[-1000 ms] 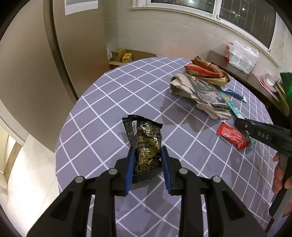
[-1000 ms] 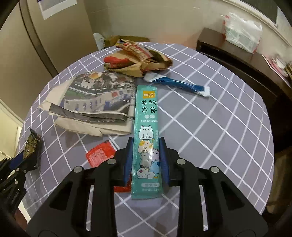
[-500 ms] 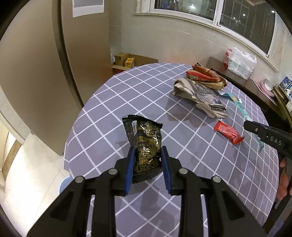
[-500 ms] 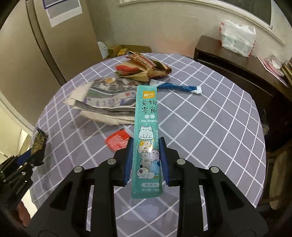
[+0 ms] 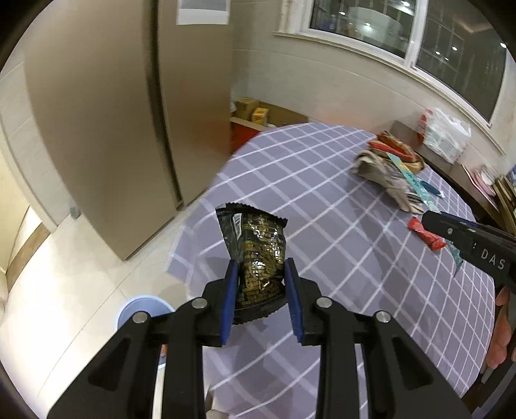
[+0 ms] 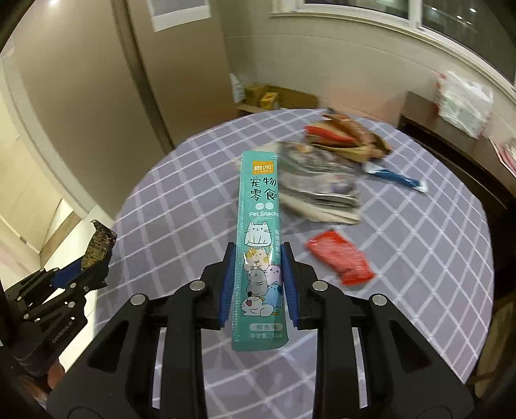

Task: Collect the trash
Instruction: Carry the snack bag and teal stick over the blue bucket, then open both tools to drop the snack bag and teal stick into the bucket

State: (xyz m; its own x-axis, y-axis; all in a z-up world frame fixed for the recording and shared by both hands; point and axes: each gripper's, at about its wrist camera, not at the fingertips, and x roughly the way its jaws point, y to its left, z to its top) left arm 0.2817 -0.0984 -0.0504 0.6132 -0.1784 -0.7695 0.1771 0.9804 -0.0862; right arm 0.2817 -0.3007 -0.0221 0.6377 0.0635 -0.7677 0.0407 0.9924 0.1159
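Left gripper (image 5: pixel 260 291): fingers narrowed, clamping a black wrapper (image 5: pixel 254 254). Right gripper (image 6: pixel 258 285): fingers narrowed, clamping a teal sachet (image 6: pixel 259 232) above the tabletop (image 6: pixel 419 245).

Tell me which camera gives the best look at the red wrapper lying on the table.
The right wrist view. The red wrapper lies whole and unobstructed on the checked tablecloth, just right of the right gripper, though slightly blurred. In the left wrist view it sits small near the edge, partly hidden behind the other gripper.

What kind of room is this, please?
Probably a home dining room or kitchen: a round table with a checked cloth, a window and a tall fridge-like cabinet.
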